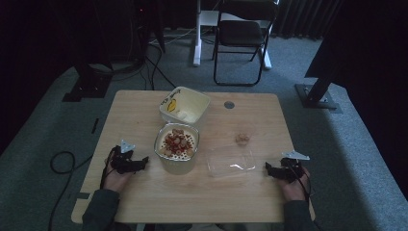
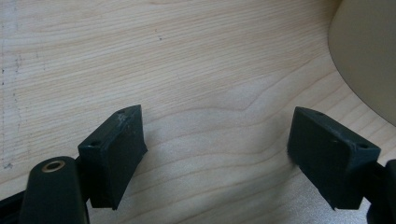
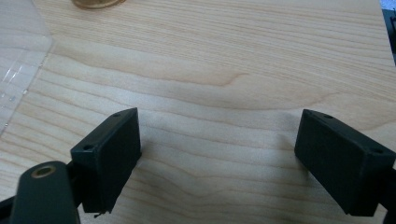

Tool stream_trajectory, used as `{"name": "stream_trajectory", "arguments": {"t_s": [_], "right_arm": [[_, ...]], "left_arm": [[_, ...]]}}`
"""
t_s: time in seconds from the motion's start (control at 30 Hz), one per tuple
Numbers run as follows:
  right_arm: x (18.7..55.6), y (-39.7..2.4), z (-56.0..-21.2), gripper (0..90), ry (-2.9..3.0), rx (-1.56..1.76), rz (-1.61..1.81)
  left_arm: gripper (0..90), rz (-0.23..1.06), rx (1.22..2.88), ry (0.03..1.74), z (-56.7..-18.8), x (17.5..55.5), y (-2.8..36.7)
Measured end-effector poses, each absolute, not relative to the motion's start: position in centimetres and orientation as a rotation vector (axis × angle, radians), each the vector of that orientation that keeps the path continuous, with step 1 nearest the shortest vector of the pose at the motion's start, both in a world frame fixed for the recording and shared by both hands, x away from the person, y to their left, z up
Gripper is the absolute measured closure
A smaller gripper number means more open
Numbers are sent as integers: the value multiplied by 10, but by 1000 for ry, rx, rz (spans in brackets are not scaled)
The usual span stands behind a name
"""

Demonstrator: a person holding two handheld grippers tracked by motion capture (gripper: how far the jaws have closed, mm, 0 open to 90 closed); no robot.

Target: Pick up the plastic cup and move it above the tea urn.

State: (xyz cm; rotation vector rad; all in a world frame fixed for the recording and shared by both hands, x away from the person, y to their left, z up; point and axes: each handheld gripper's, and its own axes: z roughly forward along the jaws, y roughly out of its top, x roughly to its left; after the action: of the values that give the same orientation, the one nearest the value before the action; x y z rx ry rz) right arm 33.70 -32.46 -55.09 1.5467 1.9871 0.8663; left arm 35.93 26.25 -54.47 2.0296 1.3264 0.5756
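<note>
A clear round container (image 1: pixel 176 153) full of red and tan snack pieces stands at the table's middle. Behind it sits a cream square tub (image 1: pixel 185 107) with a yellow mark on its side. A clear flat lid (image 1: pixel 230 160) lies to the right of the container, and a small tan food piece (image 1: pixel 242 139) lies just beyond it. My left gripper (image 1: pixel 143 161) rests on the table left of the container, open and empty (image 2: pixel 215 140); the container's pale wall (image 2: pixel 369 56) is at the upper right of its view. My right gripper (image 1: pixel 268 168) rests right of the lid, open and empty (image 3: pixel 217 149).
The wooden table (image 1: pixel 134 110) has a grey round grommet (image 1: pixel 229 104) near its far edge. A black folding chair (image 1: pixel 243 36) and white desk legs (image 1: pixel 197 43) stand on the carpet beyond. A black cable (image 1: pixel 62 166) loops off the left side.
</note>
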Motion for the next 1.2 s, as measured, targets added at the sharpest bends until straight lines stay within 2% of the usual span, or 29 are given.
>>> {"name": "stream_trajectory", "arguments": {"t_s": [0.27,0.3,0.33,0.37,0.4,0.53,0.7,0.93,1.2], "right_arm": [[338,-323,-550,156,1972,1572,846],[337,-321,-547,231,1953,1603,828],[337,-321,-547,231,1953,1603,828],[337,-320,-546,277,1944,1625,814],[336,-318,-543,388,1911,1651,790],[329,-314,-529,486,1880,1636,845],[326,-305,-510,544,1899,1591,978],[326,-284,-492,555,1937,1507,1065],[345,-252,-489,595,2049,1475,1033]], "left_arm": [[184,580,2026,1335,-545,359,262],[184,580,2025,1336,-545,359,262],[184,580,2025,1336,-545,359,262],[184,580,2025,1337,-545,359,262],[184,580,2025,1337,-545,359,262],[185,581,2024,1338,-545,359,262],[184,582,2022,1341,-545,359,262],[184,582,2022,1342,-545,359,262],[185,582,2022,1342,-545,359,262]]}}
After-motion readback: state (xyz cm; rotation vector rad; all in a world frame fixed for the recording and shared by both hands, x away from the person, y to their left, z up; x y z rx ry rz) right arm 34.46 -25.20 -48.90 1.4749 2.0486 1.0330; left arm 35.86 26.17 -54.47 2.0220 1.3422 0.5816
